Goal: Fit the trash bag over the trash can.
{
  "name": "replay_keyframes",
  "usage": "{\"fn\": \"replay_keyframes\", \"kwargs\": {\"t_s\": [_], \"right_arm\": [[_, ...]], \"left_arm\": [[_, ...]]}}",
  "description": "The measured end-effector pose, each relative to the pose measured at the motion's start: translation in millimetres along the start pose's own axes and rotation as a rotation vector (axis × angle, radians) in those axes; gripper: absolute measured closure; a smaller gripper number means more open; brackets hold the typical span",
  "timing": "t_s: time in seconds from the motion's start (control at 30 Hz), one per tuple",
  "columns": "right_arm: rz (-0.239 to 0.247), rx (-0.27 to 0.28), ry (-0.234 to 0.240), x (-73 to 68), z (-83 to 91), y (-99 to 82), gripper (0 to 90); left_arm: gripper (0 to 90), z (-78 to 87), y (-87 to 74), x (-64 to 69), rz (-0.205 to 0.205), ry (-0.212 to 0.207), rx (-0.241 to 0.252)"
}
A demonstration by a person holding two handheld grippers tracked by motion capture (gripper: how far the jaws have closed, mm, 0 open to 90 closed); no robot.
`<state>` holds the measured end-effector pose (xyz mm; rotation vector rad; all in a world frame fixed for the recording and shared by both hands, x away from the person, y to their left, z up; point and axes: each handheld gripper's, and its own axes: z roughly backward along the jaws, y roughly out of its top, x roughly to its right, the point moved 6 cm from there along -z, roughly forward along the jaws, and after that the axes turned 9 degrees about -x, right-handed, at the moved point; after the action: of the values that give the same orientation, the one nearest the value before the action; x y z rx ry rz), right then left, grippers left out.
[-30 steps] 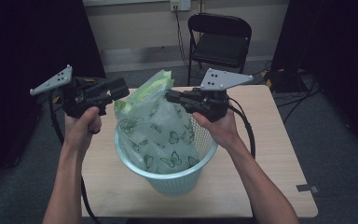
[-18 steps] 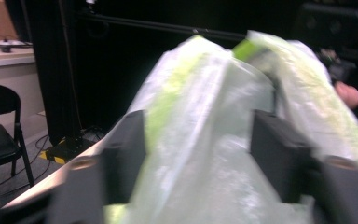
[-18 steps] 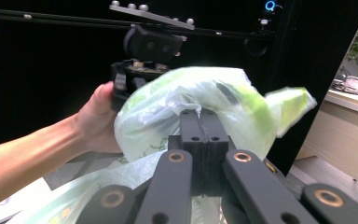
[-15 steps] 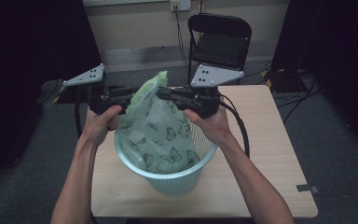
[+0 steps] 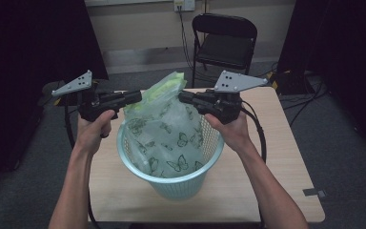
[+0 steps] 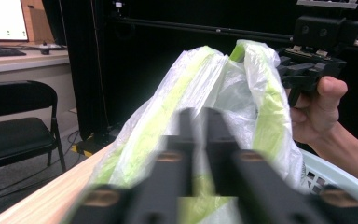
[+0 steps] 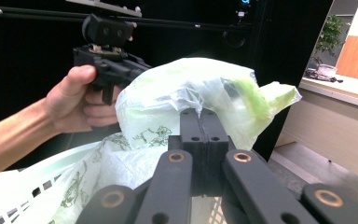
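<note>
A thin plastic bag [image 5: 164, 138] with a butterfly print and a green top stands in a pale green mesh basket [image 5: 181, 188] on the wooden table [image 5: 276, 181]. My right gripper [image 5: 181, 97] is at the bag's upper right edge. In the right gripper view its jaws [image 7: 199, 112] are pressed together on the film [image 7: 191, 84]. My left gripper [image 5: 138, 97] is at the bag's upper left edge. Its jaws have just been opening: in the left gripper view a narrow gap shows at the tips [image 6: 199, 112], with bag film [image 6: 177, 88] in it.
The basket sits mid-table, with bare wood to its right and front. A black folding chair [image 5: 224, 45] stands behind the table, with cables on the floor to the right. Dark curtains hang on both sides.
Both hands have drawn apart since half a second ago, and the bag's top has spread from a narrow peak to a wider mouth. The left gripper has shifted left.
</note>
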<state>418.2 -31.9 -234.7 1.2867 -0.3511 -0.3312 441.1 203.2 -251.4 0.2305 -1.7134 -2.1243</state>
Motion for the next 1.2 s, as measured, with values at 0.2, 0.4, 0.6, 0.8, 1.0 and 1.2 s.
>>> {"fn": "replay_keyframes", "kwargs": {"t_s": [0.2,0.4,0.6,0.8,1.0,1.2], "right_arm": [[0.004,0.002,-0.016,1.3,0.5,0.5,90.0],[0.015,-0.030,-0.040,2.7,4.4,-10.8,90.0],[0.023,-0.088,-0.069,3.5,7.2,-33.0,85.7],[-0.024,-0.088,-0.089,10.4,14.7,-39.2,53.5],[-0.050,-0.137,-0.035,14.0,-8.7,-28.2,35.4],[-0.016,-0.168,-0.013,15.2,-19.3,-14.9,69.6]], "left_arm": [[37.5,-0.3,-19.1,-17.6,0.039,0.160,-0.084],[37.7,5.0,-40.2,-22.2,0.089,0.118,-0.112],[47.9,8.7,-48.3,-3.1,0.052,0.074,-0.146],[50.7,12.1,-56.8,7.9,0.038,0.052,-0.154],[52.3,9.7,-55.9,11.9,0.027,0.026,-0.153],[51.0,10.9,-38.7,8.4,0.022,0.033,-0.124]]}}
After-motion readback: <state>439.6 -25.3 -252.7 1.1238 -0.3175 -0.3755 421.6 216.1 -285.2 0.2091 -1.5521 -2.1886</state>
